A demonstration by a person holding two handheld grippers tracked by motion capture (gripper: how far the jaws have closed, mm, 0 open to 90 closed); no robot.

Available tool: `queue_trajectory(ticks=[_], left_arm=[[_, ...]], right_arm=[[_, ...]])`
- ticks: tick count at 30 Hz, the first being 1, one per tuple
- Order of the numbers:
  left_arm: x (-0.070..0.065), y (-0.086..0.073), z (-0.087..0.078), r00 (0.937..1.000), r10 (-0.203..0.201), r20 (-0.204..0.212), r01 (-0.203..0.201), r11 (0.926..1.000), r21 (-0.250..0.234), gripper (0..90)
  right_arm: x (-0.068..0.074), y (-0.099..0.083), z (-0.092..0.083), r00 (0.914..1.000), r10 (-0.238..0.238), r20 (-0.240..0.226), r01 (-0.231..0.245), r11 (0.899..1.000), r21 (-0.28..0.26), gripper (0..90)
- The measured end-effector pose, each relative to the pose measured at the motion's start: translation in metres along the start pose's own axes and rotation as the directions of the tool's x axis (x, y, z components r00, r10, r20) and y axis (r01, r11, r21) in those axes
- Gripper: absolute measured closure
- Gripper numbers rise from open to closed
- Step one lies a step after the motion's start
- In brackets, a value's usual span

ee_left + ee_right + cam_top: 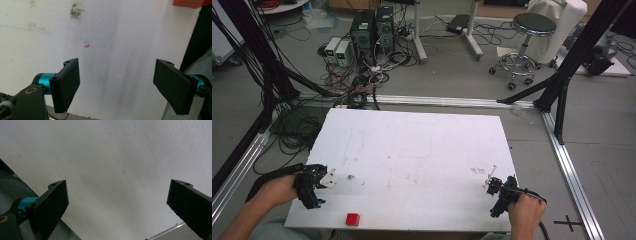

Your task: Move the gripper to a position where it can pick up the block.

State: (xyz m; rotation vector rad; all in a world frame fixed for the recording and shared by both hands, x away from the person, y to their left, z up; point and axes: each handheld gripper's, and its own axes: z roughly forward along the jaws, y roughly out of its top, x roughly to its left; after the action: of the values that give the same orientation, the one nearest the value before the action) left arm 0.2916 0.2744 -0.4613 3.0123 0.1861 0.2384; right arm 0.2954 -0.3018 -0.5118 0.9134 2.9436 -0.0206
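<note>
Left gripper (318,181) hovering at the table's (412,150) near-left edge with jaws spread wide and nothing between them, right gripper (497,192) doing the same over at the near-right corner, wide and empty too. Red block (352,219) sitting just off to the right of the left gripper and a bit closer to the person, practically on the table's front edge. Probably risking a nudge off that edge if coming in sloppy, or clipping the tabletop with a jaw tip while dropping low.
</note>
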Motion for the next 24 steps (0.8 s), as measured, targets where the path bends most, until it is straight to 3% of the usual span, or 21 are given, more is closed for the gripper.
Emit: queue_trajectory(ticks=[6, 14, 24], left_arm=[[-0.007, 0.012, -0.002, 0.9996, 0.023, 0.018, -0.023, 0.9997, 0.007, 21.7], [-0.014, 0.030, -0.003, 0.9957, 0.088, 0.028, -0.089, 0.9957, 0.025, 21.8], [-0.025, 0.046, 0.001, 0.9919, 0.122, 0.035, -0.124, 0.9913, 0.043, 21.8]], right_arm=[[0.000, 0.001, 0.000, 1.0000, -0.001, -0.003, 0.001, 1.000, -0.002, 3.0], [0.000, 0.001, 0.000, 1.0000, 0.002, -0.005, -0.002, 1.000, -0.006, 2.9], [0.000, 0.000, 0.000, 1.0000, -0.003, -0.008, 0.003, 1.000, -0.010, 3.0]])
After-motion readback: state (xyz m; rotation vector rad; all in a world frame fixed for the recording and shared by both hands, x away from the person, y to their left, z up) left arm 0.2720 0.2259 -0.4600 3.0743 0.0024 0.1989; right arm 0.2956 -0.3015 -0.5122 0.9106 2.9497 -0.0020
